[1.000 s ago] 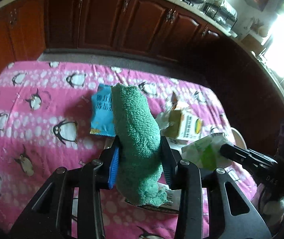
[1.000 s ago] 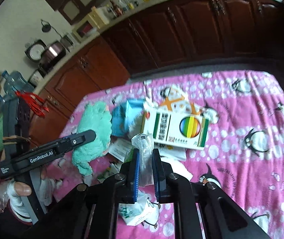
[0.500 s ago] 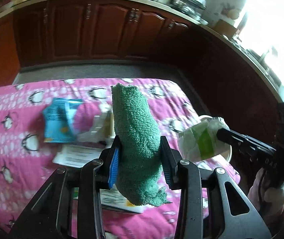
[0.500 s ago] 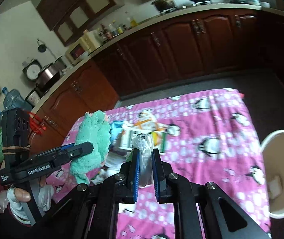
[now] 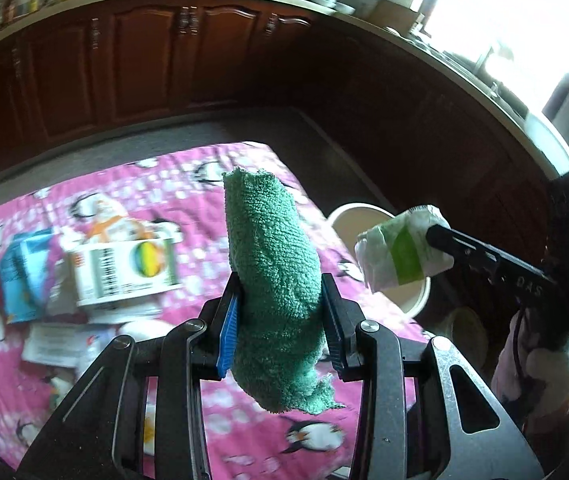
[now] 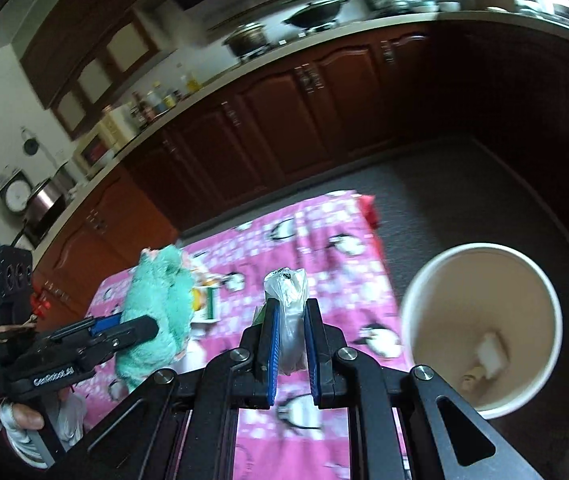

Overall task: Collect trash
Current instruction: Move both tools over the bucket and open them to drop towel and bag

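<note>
Right wrist view shows the right tongs [image 6: 289,330] pinched shut on a light, crinkly plastic wrapper [image 6: 286,300] beside the white bin [image 6: 480,328], while the left tongs [image 5: 280,312] clamp a soft green cloth [image 5: 272,264] mid-body, limp and easily squeezed.

Green fuzzy cloth [image 5: 274,280], pink tablecloth [image 5: 188,184] patterned with penguins and white dots, white bin [image 6: 480,320], white-and-green plastic wrapper [image 5: 402,254], blue packet [image 5: 24,276], white box [image 5: 124,272] marked with rainbow circle, dark red-brown cabinets [image 5: 144,60].
</note>
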Demonstrator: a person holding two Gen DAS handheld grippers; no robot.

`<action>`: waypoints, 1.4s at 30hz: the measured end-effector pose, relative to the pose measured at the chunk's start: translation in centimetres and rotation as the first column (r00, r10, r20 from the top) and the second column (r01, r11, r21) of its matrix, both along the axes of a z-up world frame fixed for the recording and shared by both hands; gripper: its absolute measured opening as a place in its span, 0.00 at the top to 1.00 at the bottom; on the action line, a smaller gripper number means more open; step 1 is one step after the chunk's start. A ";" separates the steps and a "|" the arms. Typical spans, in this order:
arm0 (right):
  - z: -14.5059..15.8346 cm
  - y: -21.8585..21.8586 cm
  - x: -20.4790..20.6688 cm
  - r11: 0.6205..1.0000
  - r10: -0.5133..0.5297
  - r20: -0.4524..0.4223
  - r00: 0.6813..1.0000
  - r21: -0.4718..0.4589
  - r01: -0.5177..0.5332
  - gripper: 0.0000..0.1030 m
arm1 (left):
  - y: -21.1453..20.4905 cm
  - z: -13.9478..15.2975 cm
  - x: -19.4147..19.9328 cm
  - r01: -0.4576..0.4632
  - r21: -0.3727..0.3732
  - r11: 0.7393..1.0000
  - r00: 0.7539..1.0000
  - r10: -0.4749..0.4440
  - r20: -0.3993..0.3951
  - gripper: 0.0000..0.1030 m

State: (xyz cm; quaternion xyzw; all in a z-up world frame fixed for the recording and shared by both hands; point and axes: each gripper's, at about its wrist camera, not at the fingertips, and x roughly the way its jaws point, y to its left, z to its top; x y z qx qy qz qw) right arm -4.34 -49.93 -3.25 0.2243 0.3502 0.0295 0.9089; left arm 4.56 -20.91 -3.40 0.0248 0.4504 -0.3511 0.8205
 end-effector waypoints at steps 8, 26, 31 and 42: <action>-2.2 -6.1 -2.5 0.989 -0.147 -0.058 0.987 -0.010 0.147 0.89 | -6.2 -1.7 0.0 0.101 0.011 0.995 0.994 -0.100 -0.053 0.66; -6.3 -11.7 -3.5 0.938 -0.338 -0.168 0.926 -0.141 0.317 0.64 | -17.6 -7.6 0.7 0.205 -0.061 0.977 0.950 -0.214 -0.229 0.50; -6.9 -12.0 -3.7 0.941 -0.338 -0.191 0.922 -0.101 0.324 0.64 | -17.1 -7.5 0.4 0.215 -0.043 0.976 0.953 -0.219 -0.210 0.45; -6.9 -10.2 -3.0 0.950 -0.311 -0.209 0.927 -0.085 0.300 0.64 | -12.7 -6.0 -0.1 0.163 -0.013 0.987 0.975 -0.163 -0.149 0.45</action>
